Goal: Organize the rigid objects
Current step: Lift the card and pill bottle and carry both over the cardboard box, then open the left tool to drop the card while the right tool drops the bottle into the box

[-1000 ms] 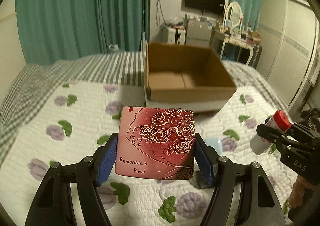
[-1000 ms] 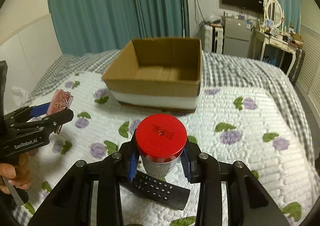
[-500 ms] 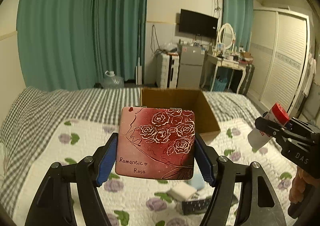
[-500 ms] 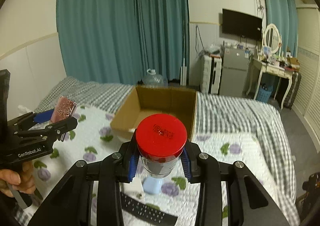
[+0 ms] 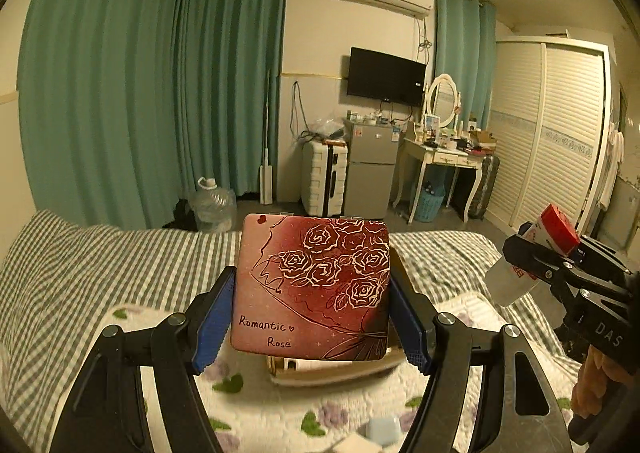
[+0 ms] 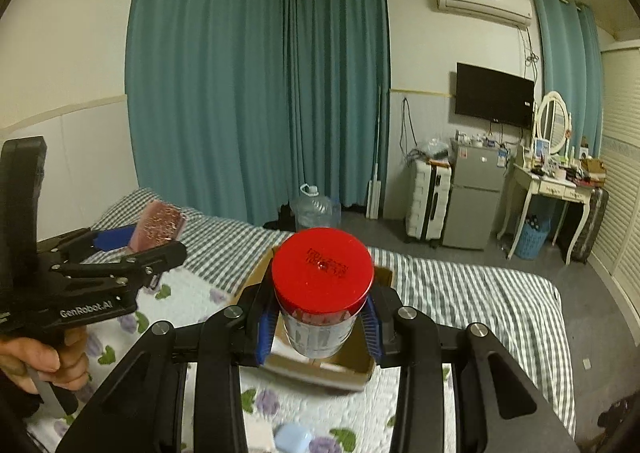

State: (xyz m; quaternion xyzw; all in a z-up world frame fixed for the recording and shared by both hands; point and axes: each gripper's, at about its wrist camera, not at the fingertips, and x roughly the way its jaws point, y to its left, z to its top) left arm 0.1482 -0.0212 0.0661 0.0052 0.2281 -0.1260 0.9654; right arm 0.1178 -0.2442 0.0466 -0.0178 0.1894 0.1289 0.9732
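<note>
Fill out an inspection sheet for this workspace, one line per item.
Surface: bed, floral quilt over grey checked cover.
Job's things: rose tin and red-capped jar, both held in the air; open cardboard box on the quilt below them.
Clutter: small pale blue case and a white item on the quilt.
Grippers: left hand-held gripper shut on the tin; right hand-held gripper shut on the jar.
Cables: wires hanging on the far wall.
Surroundings: teal curtains, TV, fridge, suitcase, dressing table, water jug.

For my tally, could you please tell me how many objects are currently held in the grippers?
2: a rose-printed tin in the left gripper, a red-lidded jar in the right gripper.
</note>
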